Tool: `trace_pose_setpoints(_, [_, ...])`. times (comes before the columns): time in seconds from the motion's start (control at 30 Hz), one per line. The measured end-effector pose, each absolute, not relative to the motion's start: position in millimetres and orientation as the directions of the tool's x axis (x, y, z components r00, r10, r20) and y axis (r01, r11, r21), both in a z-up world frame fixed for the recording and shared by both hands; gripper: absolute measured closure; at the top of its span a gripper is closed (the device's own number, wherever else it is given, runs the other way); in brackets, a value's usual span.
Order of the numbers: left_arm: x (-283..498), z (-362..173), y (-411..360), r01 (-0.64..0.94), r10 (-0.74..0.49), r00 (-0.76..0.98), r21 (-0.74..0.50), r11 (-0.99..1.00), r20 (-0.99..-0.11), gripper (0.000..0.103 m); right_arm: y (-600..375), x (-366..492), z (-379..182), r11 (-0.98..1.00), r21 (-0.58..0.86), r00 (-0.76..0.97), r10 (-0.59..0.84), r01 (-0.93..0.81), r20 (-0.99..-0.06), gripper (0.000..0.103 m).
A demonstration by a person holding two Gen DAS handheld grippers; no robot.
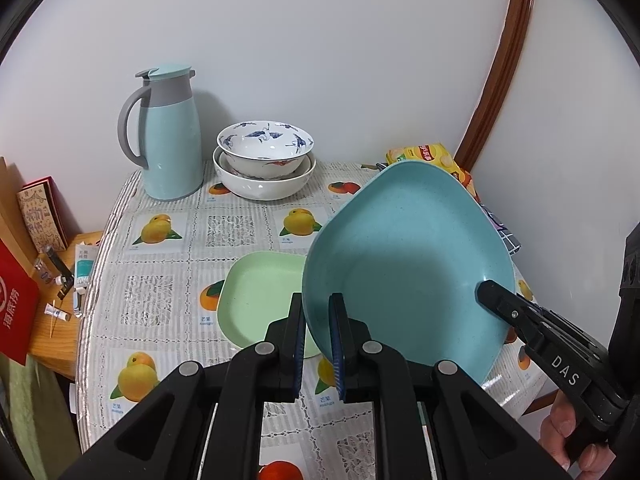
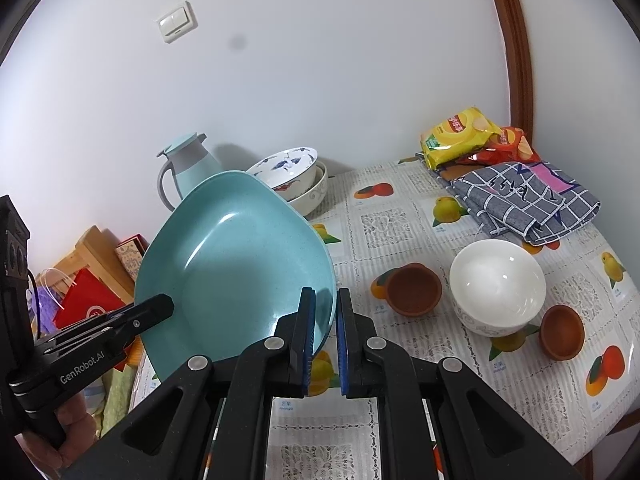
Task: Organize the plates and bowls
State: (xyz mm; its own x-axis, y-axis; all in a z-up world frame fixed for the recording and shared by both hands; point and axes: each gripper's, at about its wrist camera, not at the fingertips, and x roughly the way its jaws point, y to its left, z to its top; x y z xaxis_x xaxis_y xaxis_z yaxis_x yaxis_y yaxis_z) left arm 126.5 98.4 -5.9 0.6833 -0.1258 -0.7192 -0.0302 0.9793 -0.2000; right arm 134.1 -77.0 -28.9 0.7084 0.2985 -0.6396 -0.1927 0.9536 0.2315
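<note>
A blue square plate (image 1: 408, 264) hangs tilted above the table, gripped on opposite rims. My left gripper (image 1: 316, 316) is shut on its near-left rim; the right gripper (image 2: 325, 312) is shut on the other rim of the blue plate (image 2: 236, 264). Each gripper shows in the other's view: the right one (image 1: 492, 290) and the left one (image 2: 160, 304). A light green square plate (image 1: 256, 300) lies on the tablecloth under and left of the blue plate. Two stacked blue-patterned bowls (image 1: 264, 164) stand at the back. A white bowl (image 2: 496, 284) sits on the right.
A blue thermos jug (image 1: 168, 136) stands at the back left beside the stacked bowls. Two brown clay cups (image 2: 414, 288) (image 2: 560, 332) flank the white bowl. Snack bags (image 2: 464, 132) and a folded checked cloth (image 2: 524, 200) lie at the back right. A cluttered wooden shelf (image 1: 56, 300) adjoins the table's left edge.
</note>
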Motion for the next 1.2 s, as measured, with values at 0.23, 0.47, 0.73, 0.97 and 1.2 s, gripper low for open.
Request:
trace_pose_setpoints(0.23, [132,-13,107,-0.043,-0.131,0.674,-0.215,0.976,-0.727,0.091,-70,142,-36,0.952,0.231,0.697,0.303,-0.199,-0.649,0.093])
trace_pose_setpoints(0.47, [139,-21,116,-0.063,-0.129,0.665,-0.227,0.972,-0.736,0.091,-60,152,-43,0.952,0.226,0.684,0.306,-0.207,-0.662,0.093])
trace_pose_setpoints(0.73, [148,-35,130,-0.096,-0.127,0.647,-0.246,0.965,-0.751,0.091,-46,166,-54,0.950,0.222,0.659,0.312,-0.220,-0.684,0.093])
trace_pose_setpoints(0.97, [157,-51,144,-0.133,-0.122,0.626,-0.260,0.956,-0.770,0.091,-30,182,-68,0.948,0.216,0.630,0.317,-0.234,-0.709,0.093])
trace_pose_setpoints(1.2, [168,-71,158,-0.170,-0.121,0.597,-0.272,0.947,-0.793,0.091,-17,201,-85,0.946,0.207,0.597,0.319,-0.250,-0.736,0.093])
